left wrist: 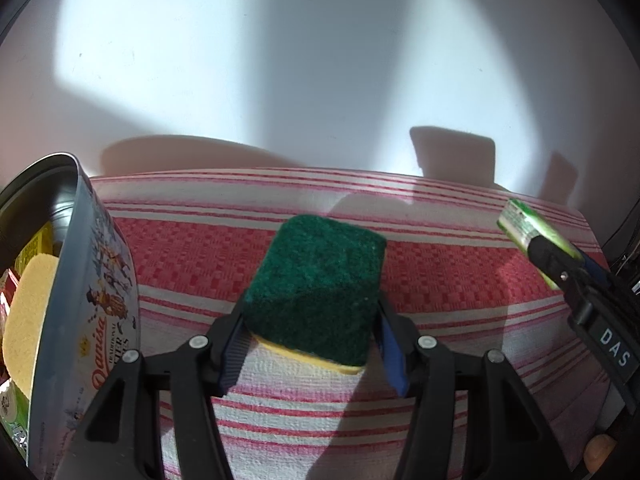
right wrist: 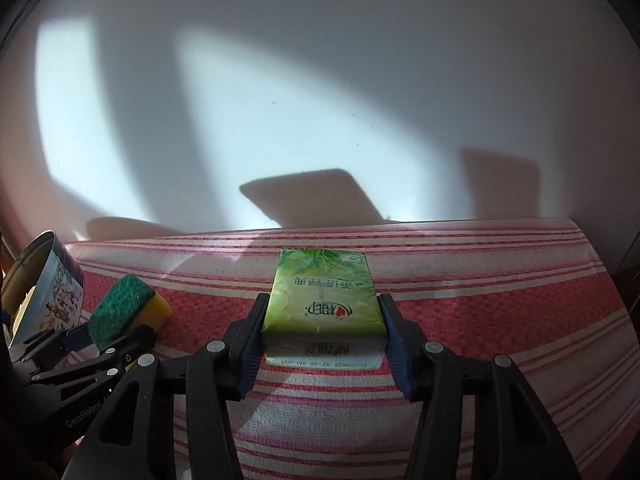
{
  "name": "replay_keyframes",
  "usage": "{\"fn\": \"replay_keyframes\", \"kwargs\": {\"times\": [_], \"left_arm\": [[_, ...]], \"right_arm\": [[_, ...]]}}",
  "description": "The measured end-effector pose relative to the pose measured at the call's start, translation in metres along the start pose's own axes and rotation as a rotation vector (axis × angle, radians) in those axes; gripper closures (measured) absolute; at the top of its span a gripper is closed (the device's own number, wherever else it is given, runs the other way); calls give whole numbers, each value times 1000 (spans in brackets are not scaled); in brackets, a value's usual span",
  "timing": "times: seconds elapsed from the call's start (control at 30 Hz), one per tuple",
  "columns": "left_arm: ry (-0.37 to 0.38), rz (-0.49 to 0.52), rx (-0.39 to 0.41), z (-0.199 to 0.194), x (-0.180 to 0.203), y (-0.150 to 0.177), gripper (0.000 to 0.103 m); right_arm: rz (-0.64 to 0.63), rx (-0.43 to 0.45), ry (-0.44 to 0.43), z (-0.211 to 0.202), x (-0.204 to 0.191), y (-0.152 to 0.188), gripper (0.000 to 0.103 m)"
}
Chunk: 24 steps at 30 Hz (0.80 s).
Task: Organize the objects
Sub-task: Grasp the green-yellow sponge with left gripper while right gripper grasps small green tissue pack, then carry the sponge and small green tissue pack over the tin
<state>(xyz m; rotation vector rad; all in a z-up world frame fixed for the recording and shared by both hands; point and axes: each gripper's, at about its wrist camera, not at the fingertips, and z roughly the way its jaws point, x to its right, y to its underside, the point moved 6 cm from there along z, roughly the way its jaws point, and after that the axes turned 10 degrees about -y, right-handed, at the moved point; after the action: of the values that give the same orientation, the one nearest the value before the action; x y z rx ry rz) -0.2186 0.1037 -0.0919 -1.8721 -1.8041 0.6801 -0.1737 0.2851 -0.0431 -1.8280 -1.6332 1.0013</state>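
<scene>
Far left on the striped cloth (left wrist: 440, 280) over the counter: open cookie tin (left wrist: 80, 280), already part-filled. Next along, left claw (left wrist: 312, 344) clamped on the green-topped sponge (left wrist: 316, 288), raised just beside the tin. Best carried over the rim before letting go, clear of the yellow sponge (left wrist: 28, 312) inside. Further right, right claw (right wrist: 320, 344) closed against both sides of the green tissue pack (right wrist: 324, 300), well apart from the tin. Wise to hold it back until the left claw withdraws.
</scene>
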Motion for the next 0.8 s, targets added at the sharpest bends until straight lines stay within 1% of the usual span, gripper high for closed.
{"fn": "replay_keyframes", "kwargs": {"times": [0.1,0.17,0.3,0.47,0.57,0.8], "left_arm": [[2,-18,39,-8,-3,-1,47],[3,-20,95,-19,-4,-3,47],[6,2,213,-46,-4,0,47],[-23,46,314,-76,-6,15,47],[-32,62,342,-86,-13,24,47],[-40,34,350,-101,-29,39,47]], "right_arm": [[43,69,30,-22,4,4,48],[58,111,47,-34,2,7,48],[88,196,95,-64,-4,17,48],[116,277,145,-93,-7,28,48],[119,294,163,-103,-15,35,48],[115,323,186,-122,-32,51,48]]}}
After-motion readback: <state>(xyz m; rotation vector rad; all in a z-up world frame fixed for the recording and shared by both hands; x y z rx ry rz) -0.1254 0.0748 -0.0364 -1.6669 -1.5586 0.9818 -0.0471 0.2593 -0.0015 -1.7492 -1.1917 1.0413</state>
